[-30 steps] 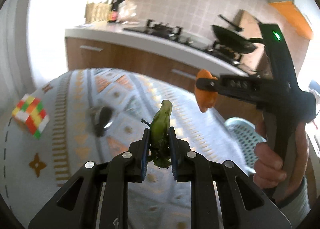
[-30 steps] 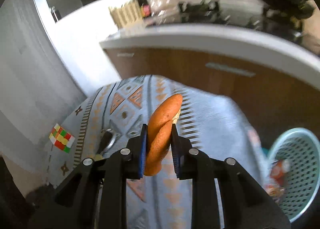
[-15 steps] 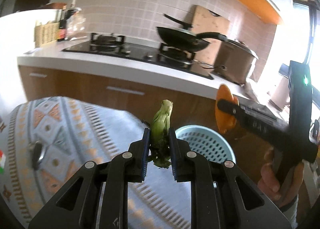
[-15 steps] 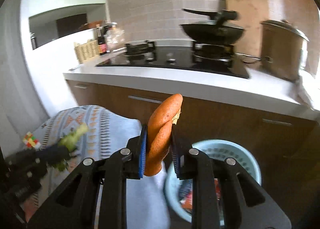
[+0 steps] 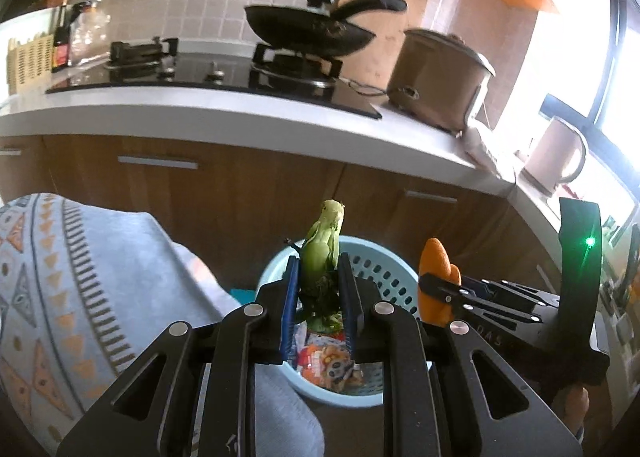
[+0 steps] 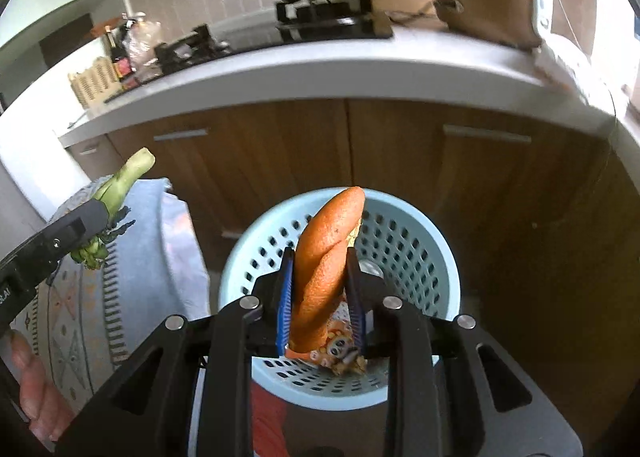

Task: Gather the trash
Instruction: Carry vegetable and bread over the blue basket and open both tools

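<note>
Both sets of jaws are clamped on trash. Left gripper (image 5: 318, 281) grasps a limp green vegetable stalk (image 5: 322, 245), held upright above the near rim of a round pale-blue perforated plastic basket (image 5: 384, 277). Right gripper (image 6: 320, 281) grasps a curved orange peel strip (image 6: 324, 257), positioned directly over the same basket (image 6: 424, 241). An orange printed snack wrapper (image 5: 330, 363) lies inside the basket. A grey patterned tablecloth (image 5: 60, 277) borders the basket on its left side.
</note>
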